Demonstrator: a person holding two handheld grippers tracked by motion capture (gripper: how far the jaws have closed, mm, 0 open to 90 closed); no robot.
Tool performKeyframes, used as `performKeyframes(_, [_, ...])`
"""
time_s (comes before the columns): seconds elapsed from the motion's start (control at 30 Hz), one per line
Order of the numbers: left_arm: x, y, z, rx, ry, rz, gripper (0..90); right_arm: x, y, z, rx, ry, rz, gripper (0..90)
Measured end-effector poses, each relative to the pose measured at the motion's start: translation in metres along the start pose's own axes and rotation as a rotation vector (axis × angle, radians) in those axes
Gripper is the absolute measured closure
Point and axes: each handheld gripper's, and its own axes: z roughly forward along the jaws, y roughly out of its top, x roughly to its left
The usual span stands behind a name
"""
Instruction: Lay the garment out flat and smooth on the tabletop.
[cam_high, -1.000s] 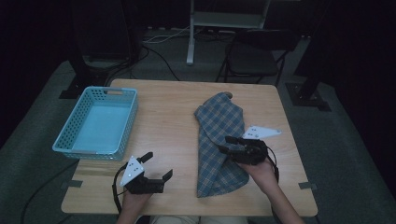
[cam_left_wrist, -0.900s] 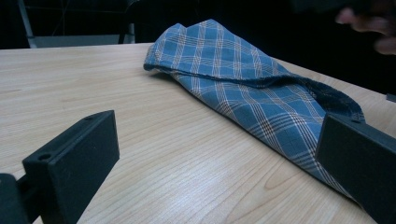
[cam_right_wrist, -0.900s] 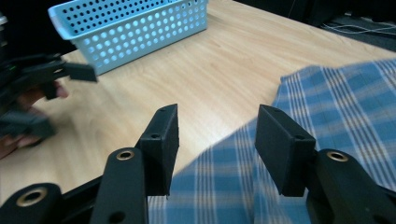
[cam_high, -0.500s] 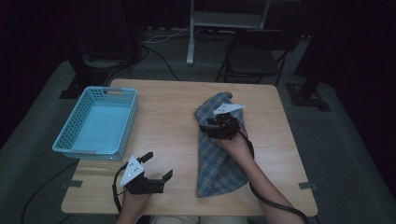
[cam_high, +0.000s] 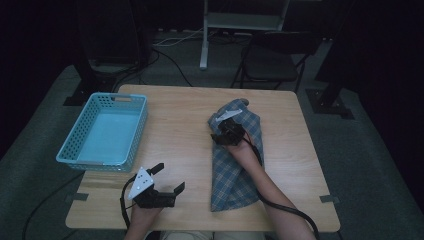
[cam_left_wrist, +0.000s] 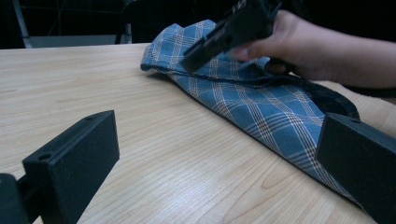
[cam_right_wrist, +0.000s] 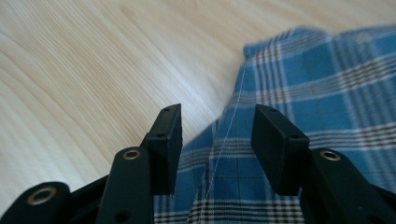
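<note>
A blue plaid cloth (cam_high: 235, 160) lies folded long on the table (cam_high: 180, 120), loose thread showing. Right tongs (cam_right_wrist: 215, 135) gape over its edge. Left tongs (cam_high: 167, 179) stand wide apart.

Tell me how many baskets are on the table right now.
1. The blue basket sits at the table's far left side, away from the plaid cloth. Nothing large enough to hide another stands on the table.

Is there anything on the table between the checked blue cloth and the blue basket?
Nothing visible. Bare wooden table lies between the blue plaid cloth and the light blue plastic basket. The left gripper sits nearer the person, off that path. The right gripper is open over the cloth's edge.
</note>
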Motion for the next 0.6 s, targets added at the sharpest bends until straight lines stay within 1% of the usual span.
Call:
performKeyframes(0.13, [0.0,0.0,0.0,0.0,0.0,-0.001,0.3,0.003,-0.01,0.012,0.031,-0.033,-0.029,53.3])
performKeyframes(0.2, [0.0,0.0,0.0,0.0,0.0,0.0,0.3,0.003,-0.012,0.013,0.025,-0.036,-0.027,55.0])
performKeyframes(0.23, [0.0,0.0,0.0,0.0,0.0,0.0,0.3,0.002,-0.012,0.012,0.019,-0.056,-0.027,62.1])
performKeyframes(0.33, [0.0,0.0,0.0,0.0,0.0,-0.001,0.3,0.0,-0.012,0.012,0.02,-0.072,-0.028,71.5])
performKeyframes(0.4, [0.0,0.0,0.0,0.0,0.0,-0.002,0.3,-0.003,-0.013,0.012,0.017,-0.058,-0.011,75.9])
performKeyframes(0.43, [0.0,0.0,0.0,0.0,-0.001,-0.003,0.3,-0.005,-0.014,0.011,0.009,-0.049,0.001,80.4])
performKeyframes(0.5, [0.0,0.0,0.0,-0.001,-0.001,-0.003,0.4,-0.008,-0.015,0.009,-0.01,-0.023,0.026,86.3])
performKeyframes(0.53, [0.0,0.0,0.0,-0.001,-0.001,-0.003,0.3,-0.009,-0.016,0.008,-0.019,-0.009,0.036,87.7])
performKeyframes(0.6, [0.0,0.0,0.0,-0.001,-0.001,-0.004,0.4,-0.011,-0.017,0.006,-0.035,0.0,0.056,88.2])
